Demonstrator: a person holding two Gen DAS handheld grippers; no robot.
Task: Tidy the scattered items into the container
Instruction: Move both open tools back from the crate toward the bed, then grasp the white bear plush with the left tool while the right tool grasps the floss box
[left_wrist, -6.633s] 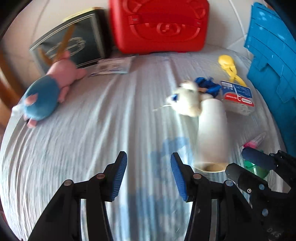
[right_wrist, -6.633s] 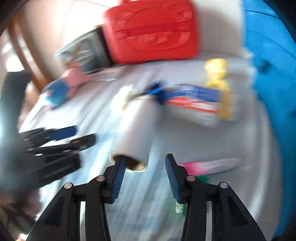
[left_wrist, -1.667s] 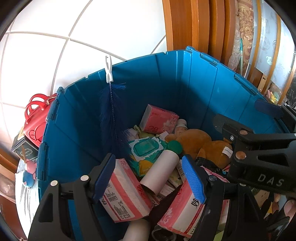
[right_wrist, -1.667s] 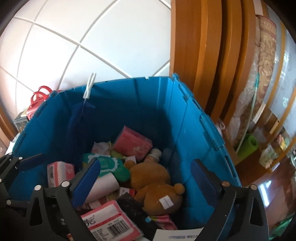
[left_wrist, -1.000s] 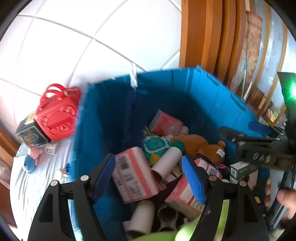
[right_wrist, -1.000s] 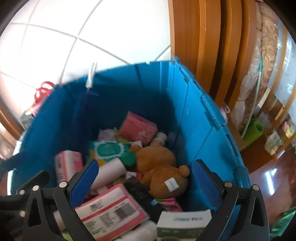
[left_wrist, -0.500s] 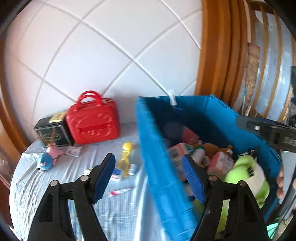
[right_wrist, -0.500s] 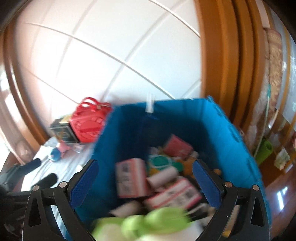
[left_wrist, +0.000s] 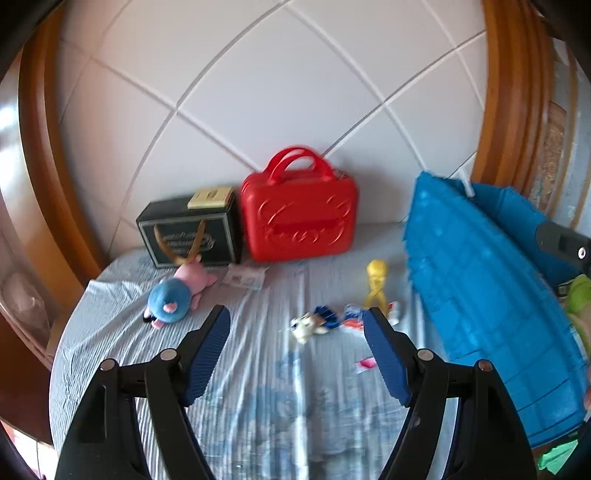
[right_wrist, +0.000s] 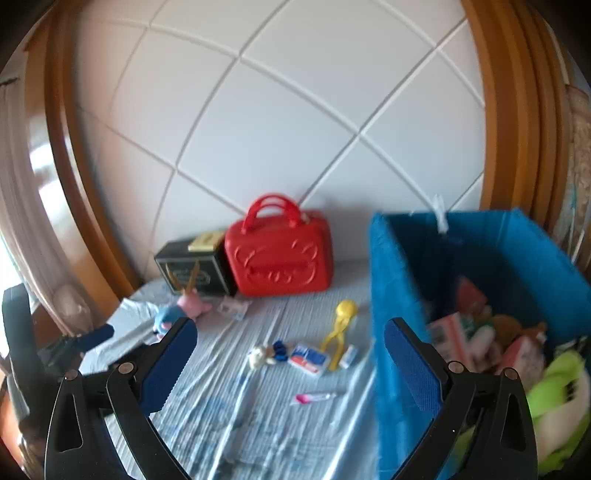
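left gripper (left_wrist: 297, 354): its jaws stood wide apart and nothing was between them. it pointed down at the bed.
right gripper (right_wrist: 290, 363): its jaws stood even wider, and they were empty too.
toys to tidy: the pink and blue soft toy (left_wrist: 173, 295) lay far off to the left, near the black box (left_wrist: 188, 230). the small white soft toy (left_wrist: 304, 326) lay on the sheet between the left gripper's tips and a bit past them. the flat packet (right_wrist: 309, 359) and the yellow plastic toy (right_wrist: 341, 325) lay just right of it, close to the bin. a thin pink tube (right_wrist: 314, 398) lay nearer to the grippers.
which way: the small toys were ahead and below both grippers. the pink tube's long side ran left to right, so i think jaws would need to come across it. the left gripper looked nearer to the white toy. the right one looked nearer to the bin.
blue bin (right_wrist: 391, 295): it stood on the right side of the bed, and lots of things were in it already. a green soft toy (right_wrist: 554, 398) sat near its front edge.
bed: a striped blue sheet (left_wrist: 258, 406) with wrinkles covered it.
room: a white padded wall with a wood frame stood behind. a red case (left_wrist: 299, 218) leaned there beside the black box.
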